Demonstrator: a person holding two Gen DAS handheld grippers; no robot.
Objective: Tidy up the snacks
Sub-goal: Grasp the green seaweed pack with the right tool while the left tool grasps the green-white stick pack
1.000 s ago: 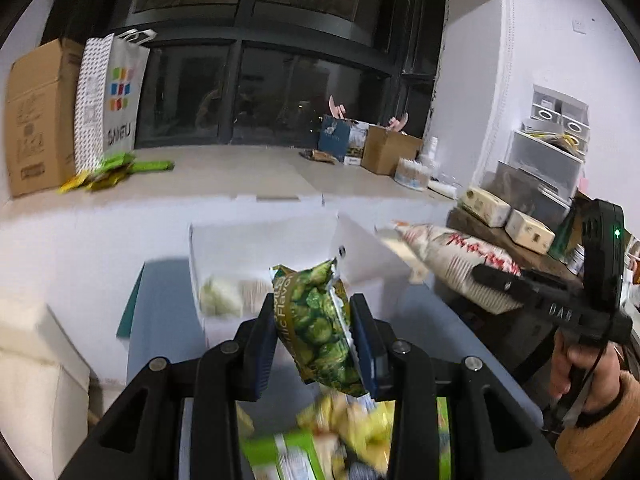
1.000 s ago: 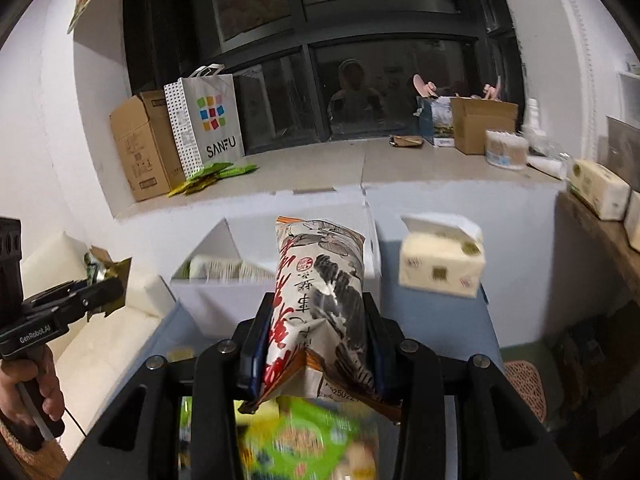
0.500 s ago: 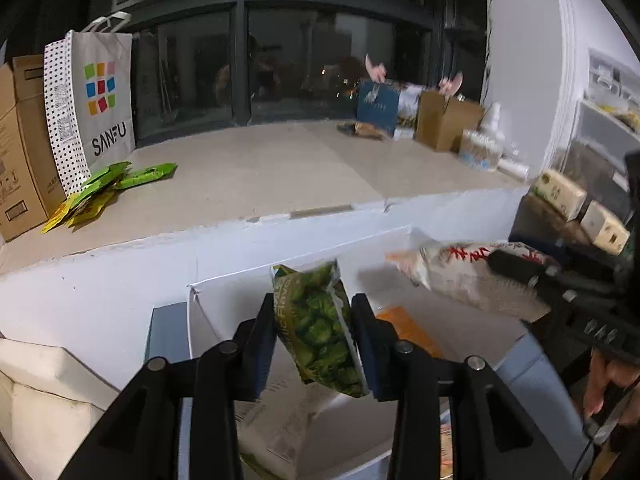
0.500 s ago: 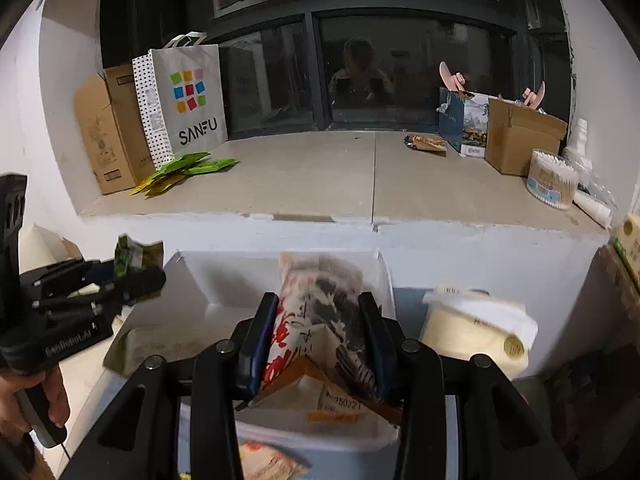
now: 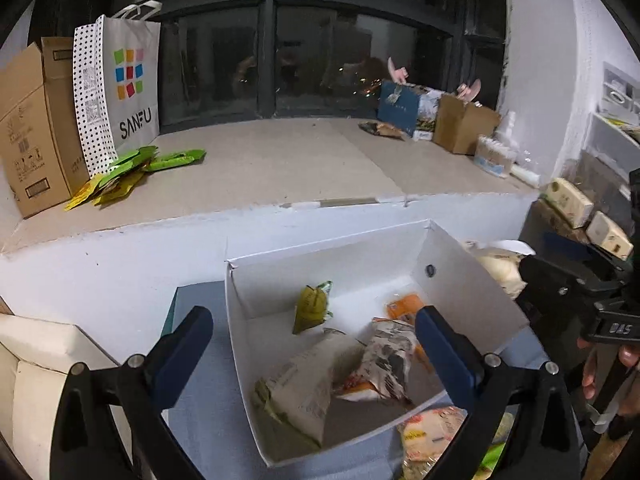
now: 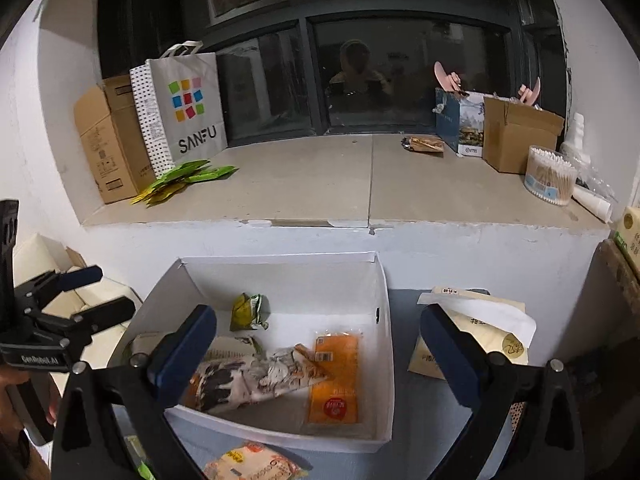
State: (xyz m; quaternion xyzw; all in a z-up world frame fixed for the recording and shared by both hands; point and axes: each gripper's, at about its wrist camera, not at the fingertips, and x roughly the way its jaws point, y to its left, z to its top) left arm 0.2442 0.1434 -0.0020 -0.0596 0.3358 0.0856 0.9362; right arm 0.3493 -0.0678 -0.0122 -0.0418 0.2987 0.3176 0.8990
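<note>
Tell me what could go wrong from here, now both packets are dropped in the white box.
1. The left claw hangs low over the white box, jaws opening and empty; pulling back carelessly may clip its rim and shift it.
2. The green packet stands on end inside and may topple.
3. The yellow packet lies close under the box's near wall, so the right claw could snag that wall when reaching.

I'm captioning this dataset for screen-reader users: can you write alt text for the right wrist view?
A white cardboard box on a blue-grey table holds several snack packets, among them an orange packet, a black-and-white bag and a small green bag. The right gripper hangs over it, jaws opening, nothing between them. A tissue pack sits right of the box, below a cluttered window ledge.
</note>
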